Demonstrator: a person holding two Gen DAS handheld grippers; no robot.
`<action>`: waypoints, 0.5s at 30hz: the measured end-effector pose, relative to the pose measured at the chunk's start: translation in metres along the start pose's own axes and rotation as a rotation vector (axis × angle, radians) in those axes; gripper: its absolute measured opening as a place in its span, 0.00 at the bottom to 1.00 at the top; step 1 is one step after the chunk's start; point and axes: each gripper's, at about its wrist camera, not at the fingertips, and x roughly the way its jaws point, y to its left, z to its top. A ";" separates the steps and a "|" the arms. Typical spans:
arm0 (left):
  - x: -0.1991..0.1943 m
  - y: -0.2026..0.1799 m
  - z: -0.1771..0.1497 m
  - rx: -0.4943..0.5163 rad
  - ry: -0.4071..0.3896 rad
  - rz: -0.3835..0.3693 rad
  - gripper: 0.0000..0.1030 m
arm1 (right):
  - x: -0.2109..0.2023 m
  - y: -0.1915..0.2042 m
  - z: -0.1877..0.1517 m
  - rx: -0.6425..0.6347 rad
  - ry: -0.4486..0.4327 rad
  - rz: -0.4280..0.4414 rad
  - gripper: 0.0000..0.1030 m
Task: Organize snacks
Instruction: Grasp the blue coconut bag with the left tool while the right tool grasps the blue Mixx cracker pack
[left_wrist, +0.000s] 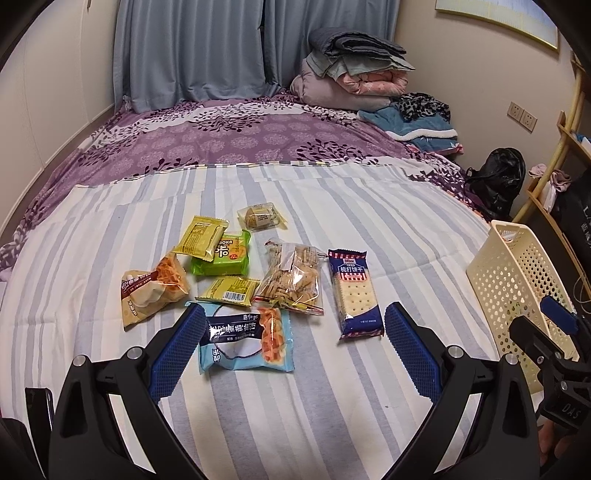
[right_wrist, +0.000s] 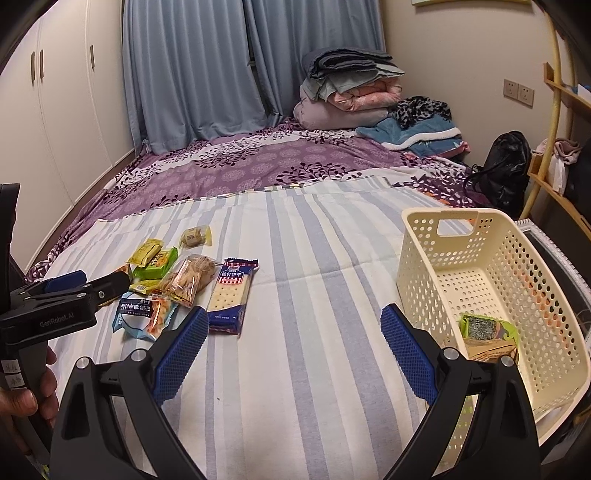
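Note:
Several snack packets lie in a cluster on the striped bedsheet (left_wrist: 332, 406). My left gripper (left_wrist: 295, 332) is open, hovering low; a light-blue packet (left_wrist: 245, 339) lies just inside its left finger. A navy cracker pack (left_wrist: 354, 291) lies inside the right finger. Beyond them are a clear biscuit bag (left_wrist: 291, 278), a green pack (left_wrist: 221, 258), two yellow packs and a brown-and-white pack (left_wrist: 153, 291). My right gripper (right_wrist: 295, 332) is open and empty above bare sheet, left of the cream basket (right_wrist: 417, 258). One green-edged packet (right_wrist: 487, 336) lies in the basket.
Folded quilts (left_wrist: 351, 70) and clothes are piled at the bed's far end. A black bag (right_wrist: 506, 166) and wooden shelves (right_wrist: 561, 192) stand beyond the right edge of the bed. A hand (right_wrist: 22, 402) holds the left gripper's handle. Curtains and wardrobes line the back and left.

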 end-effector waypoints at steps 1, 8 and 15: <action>0.001 0.001 0.000 -0.001 0.002 0.001 0.96 | 0.001 0.000 0.000 -0.001 0.003 0.000 0.91; 0.010 0.009 -0.001 -0.017 0.023 0.017 0.96 | 0.013 0.004 0.000 -0.001 0.030 0.013 0.91; 0.021 0.025 -0.004 -0.044 0.051 0.040 0.96 | 0.027 0.007 -0.002 -0.007 0.058 0.024 0.91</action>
